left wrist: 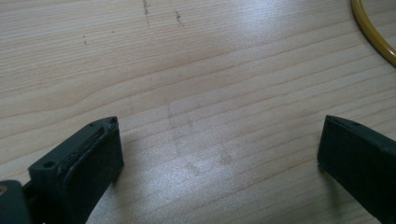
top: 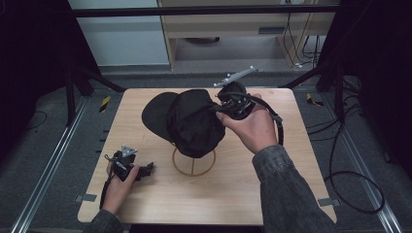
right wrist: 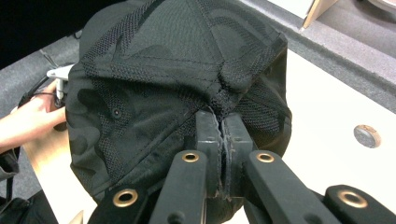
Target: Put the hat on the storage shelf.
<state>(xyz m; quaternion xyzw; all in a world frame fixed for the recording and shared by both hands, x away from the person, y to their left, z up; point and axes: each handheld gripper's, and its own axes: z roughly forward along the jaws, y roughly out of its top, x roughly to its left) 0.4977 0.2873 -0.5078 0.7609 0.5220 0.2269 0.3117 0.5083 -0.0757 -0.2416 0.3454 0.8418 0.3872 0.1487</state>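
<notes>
A black baseball cap (top: 190, 120) sits over a stand whose yellow ring base (top: 193, 161) lies on the wooden table (top: 160, 194). My right gripper (top: 218, 108) is shut on the cap's fabric at its right side. The right gripper view has the jaws pinching a fold of the cap (right wrist: 187, 74) near the crown button; the gripper (right wrist: 222, 122) meets the cloth there. My left gripper (top: 148, 168) rests low on the table at the front left, open with nothing between its fingers (left wrist: 93, 154). An arc of the yellow ring (left wrist: 373, 35) shows at the top right of the left gripper view.
A black cable (top: 279, 124) loops from the right gripper over the hand. Dark frame legs (top: 73, 92) stand at the table's back corners, and metal rails (top: 48, 160) run along both sides. More cables (top: 350, 179) lie on the floor to the right.
</notes>
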